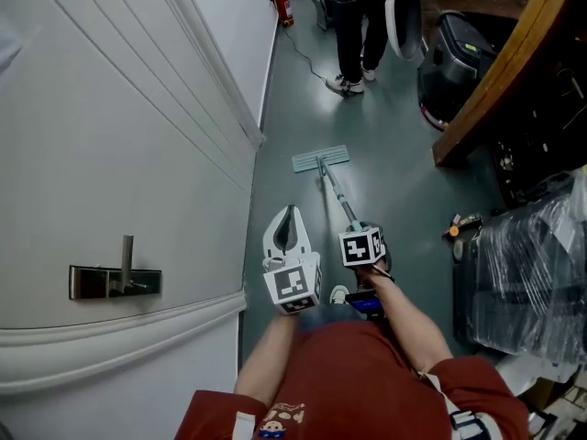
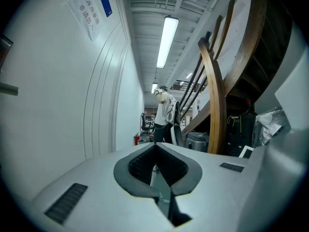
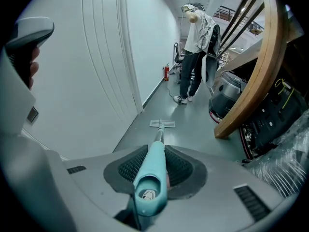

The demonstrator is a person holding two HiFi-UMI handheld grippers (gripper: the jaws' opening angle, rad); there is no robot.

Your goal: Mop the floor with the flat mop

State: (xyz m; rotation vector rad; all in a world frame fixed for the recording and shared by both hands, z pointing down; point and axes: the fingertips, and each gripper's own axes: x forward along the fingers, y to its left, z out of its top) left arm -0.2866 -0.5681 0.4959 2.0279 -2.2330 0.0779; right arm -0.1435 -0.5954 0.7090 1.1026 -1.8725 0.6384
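Note:
The flat mop's pale teal head [image 1: 321, 159] lies flat on the grey-green floor, close to the white wall. Its handle [image 1: 337, 191] slopes back to my right gripper [image 1: 356, 229], which is shut on the teal grip. In the right gripper view that grip [image 3: 153, 178] sits between the dark pads, and the mop head [image 3: 162, 124] shows farther down the corridor. My left gripper [image 1: 290, 211] hangs just left of the handle, apart from it. Its jaws meet at the tips with nothing between them, as the left gripper view [image 2: 155, 151] also shows.
A white panelled wall with a metal door handle [image 1: 115, 280] runs along the left. A person [image 1: 353, 26] stands down the corridor near a red fire extinguisher [image 1: 282, 3]. A curved wooden beam [image 1: 500, 71], a black bin [image 1: 454, 58] and plastic-wrapped goods [image 1: 532, 282] crowd the right.

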